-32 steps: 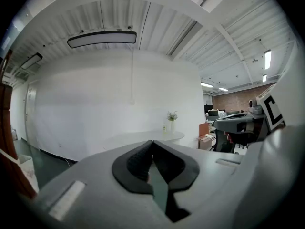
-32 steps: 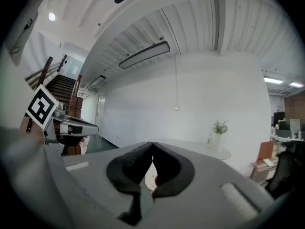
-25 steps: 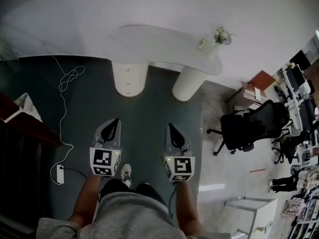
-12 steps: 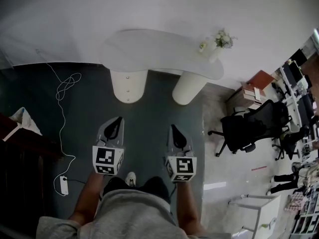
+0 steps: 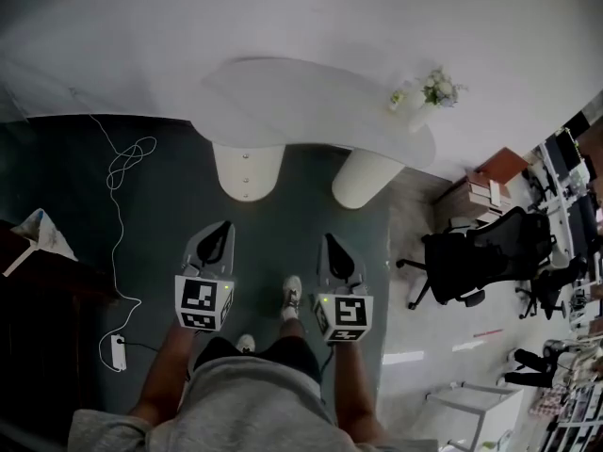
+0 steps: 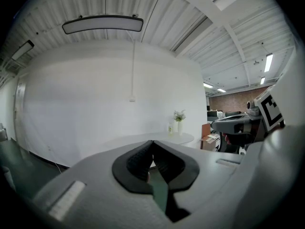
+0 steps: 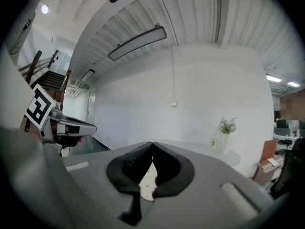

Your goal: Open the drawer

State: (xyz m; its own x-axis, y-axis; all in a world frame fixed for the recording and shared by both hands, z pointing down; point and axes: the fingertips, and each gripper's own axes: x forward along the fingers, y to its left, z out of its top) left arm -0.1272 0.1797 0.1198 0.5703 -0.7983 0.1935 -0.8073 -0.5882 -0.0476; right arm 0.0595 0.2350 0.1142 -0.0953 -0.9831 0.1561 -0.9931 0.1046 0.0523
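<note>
Jaws of the left gripper [image 6: 152, 144] and right gripper [image 7: 152, 146] are pressed together, holding nothing; beyond their tips stands a white table [image 5: 311, 97], flowers [image 5: 438, 88] at its right end.

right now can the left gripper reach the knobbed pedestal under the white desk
Probably not yet: the left gripper is held well short of the pedestal, with dark floor between them. Nothing blocks the way, though its jaws are together.

The person wears a grey shirt [image 5: 254, 408], dark shorts [image 5: 273, 351] and white shoes [image 5: 292, 296]. The left tool [image 5: 221, 226] and right tool [image 5: 329, 240] are grey, with black-and-white marker cubes [image 5: 201, 301].
</note>
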